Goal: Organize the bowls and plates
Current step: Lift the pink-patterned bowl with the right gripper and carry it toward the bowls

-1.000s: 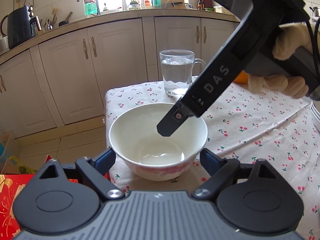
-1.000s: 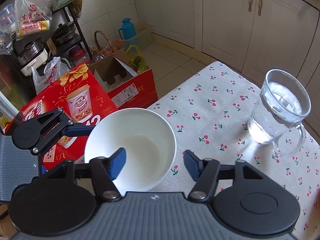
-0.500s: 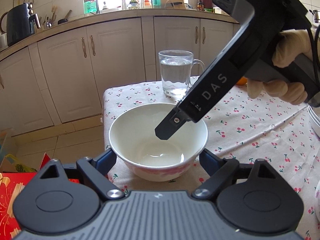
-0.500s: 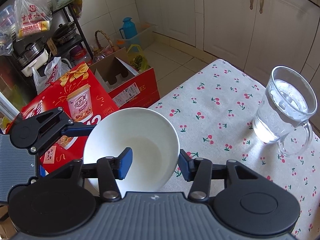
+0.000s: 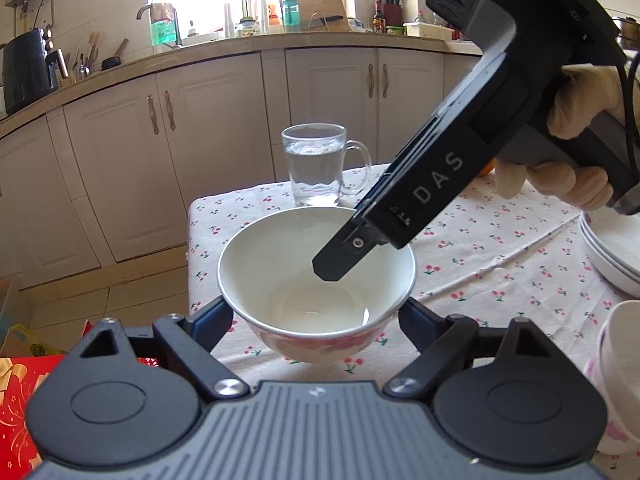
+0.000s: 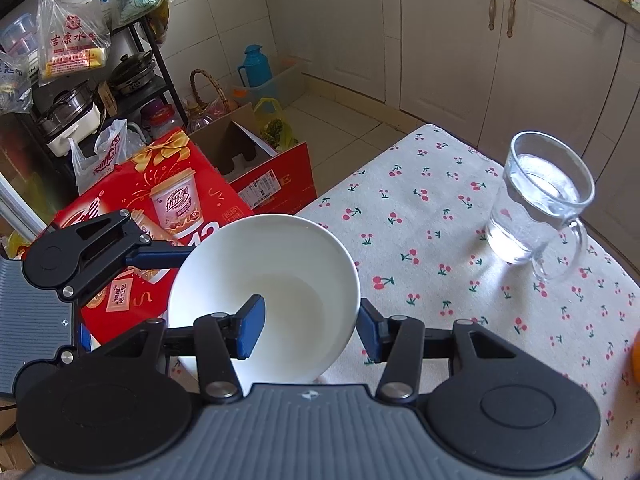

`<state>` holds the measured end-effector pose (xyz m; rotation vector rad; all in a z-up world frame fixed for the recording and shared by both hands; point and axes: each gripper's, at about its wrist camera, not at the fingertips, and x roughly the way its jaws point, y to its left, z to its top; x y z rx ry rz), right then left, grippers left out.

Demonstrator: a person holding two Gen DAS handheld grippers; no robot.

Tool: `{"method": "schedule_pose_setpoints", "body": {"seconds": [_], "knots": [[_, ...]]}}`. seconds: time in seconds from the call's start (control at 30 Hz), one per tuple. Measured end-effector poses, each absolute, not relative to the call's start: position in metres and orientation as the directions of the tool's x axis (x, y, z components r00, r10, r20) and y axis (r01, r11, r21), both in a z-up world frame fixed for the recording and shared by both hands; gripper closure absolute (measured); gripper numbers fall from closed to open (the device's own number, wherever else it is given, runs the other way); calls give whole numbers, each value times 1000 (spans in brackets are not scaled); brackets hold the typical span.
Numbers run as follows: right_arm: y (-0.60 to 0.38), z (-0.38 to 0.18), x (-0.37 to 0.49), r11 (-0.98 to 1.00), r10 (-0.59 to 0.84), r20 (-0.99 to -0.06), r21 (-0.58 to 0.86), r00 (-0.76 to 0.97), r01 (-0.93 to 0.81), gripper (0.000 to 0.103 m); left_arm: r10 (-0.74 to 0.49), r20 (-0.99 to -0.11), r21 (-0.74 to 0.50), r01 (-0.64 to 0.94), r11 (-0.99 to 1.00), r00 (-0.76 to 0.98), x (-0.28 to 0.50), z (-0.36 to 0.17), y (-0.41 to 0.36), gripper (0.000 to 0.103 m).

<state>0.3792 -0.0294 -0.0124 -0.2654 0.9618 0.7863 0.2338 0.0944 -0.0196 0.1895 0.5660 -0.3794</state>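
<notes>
While the bowl (image 5: 316, 280) is sitting lifted just above the cherry-print tablecloth (image 5: 500, 248) near the table corner, the left gripper (image 5: 316, 316) is clamping its outer sides and the right gripper (image 6: 308, 328) is pinching its near rim, one finger (image 6: 251, 330) inside.

Cherry-print tablecloth (image 5: 480, 240) over the table, bearing a glass mug (image 5: 316, 170) and stacked plates (image 5: 608, 252).

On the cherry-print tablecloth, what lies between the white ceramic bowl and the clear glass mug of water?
Only bare tablecloth separates bowl and mug, per the right wrist view.
</notes>
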Motion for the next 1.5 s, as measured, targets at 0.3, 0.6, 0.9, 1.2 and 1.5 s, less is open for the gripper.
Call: {"method": "schedule_pose_setpoints", "body": {"seconds": [0.3, 0.6, 0.9, 1.2, 1.5], "knots": [[-54, 3, 343, 717, 481, -803, 129, 352, -686, 48, -323, -544, 95, 439, 893, 774, 202, -4, 74, 14], [-81, 20, 303, 724, 488, -787, 124, 377, -679, 48, -345, -539, 85, 457, 886, 769, 171, 10, 55, 14], [-105, 33, 262, 728, 491, -772, 109, 403, -677, 47, -369, -535, 74, 478, 875, 760, 140, 18, 37, 14], [-124, 36, 230, 737, 489, -768, 110, 413, -667, 47, -388, -533, 74, 498, 864, 752, 115, 24, 23, 14], [-138, 43, 207, 741, 494, -756, 109, 428, -662, 47, -407, -525, 62, 510, 858, 748, 98, 30, 15, 14]]}}
